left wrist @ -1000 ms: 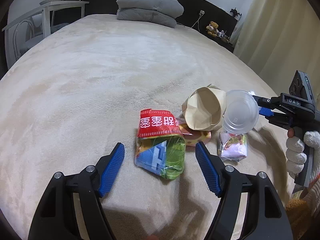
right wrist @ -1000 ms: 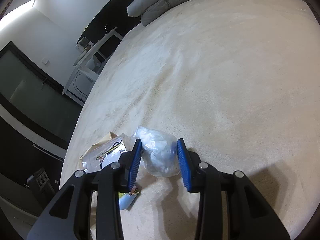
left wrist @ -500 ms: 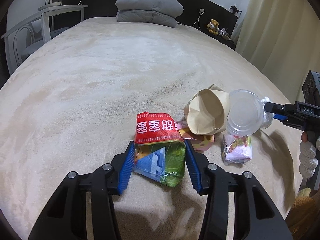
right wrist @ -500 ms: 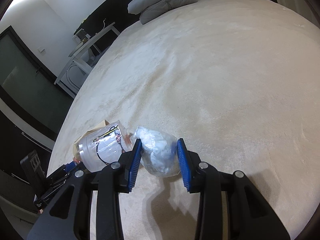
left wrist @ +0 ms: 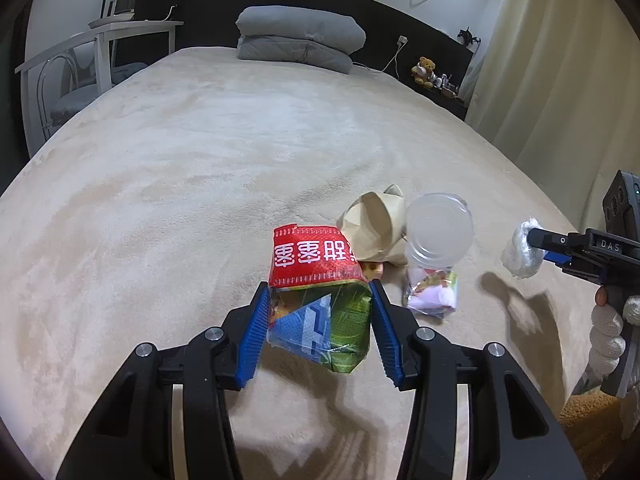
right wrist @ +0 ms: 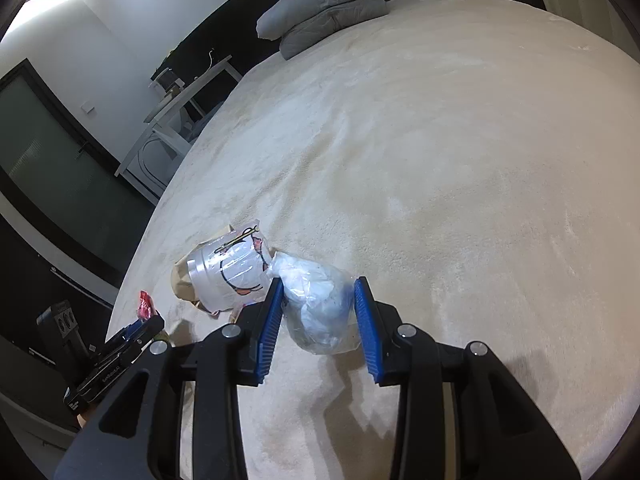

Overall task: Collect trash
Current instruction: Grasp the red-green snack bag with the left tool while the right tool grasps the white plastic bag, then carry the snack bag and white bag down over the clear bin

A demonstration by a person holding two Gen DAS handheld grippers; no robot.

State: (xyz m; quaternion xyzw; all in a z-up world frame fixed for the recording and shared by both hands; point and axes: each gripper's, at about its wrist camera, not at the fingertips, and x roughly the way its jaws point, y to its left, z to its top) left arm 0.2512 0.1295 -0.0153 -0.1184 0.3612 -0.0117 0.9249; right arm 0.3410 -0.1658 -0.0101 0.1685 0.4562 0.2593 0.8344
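Left tool (left wrist: 318, 322) clamped on snack bag (left wrist: 320, 304), right tool (right wrist: 318, 320) on crumpled plastic wad (right wrist: 316, 308).

You are looking across a big bed (left wrist: 224, 168) with a soft cream cover. At the far end lie two grey pillows (left wrist: 300, 38), one on top of the other, against a dark headboard (left wrist: 208, 4). To the left of the bed stands a white table (left wrist: 100, 40) with a chair (left wrist: 68, 92) under it. On a dark shelf at the far right sits a small teddy bear (left wrist: 425, 70). Pale curtains (left wrist: 560, 80) hang down the right side.
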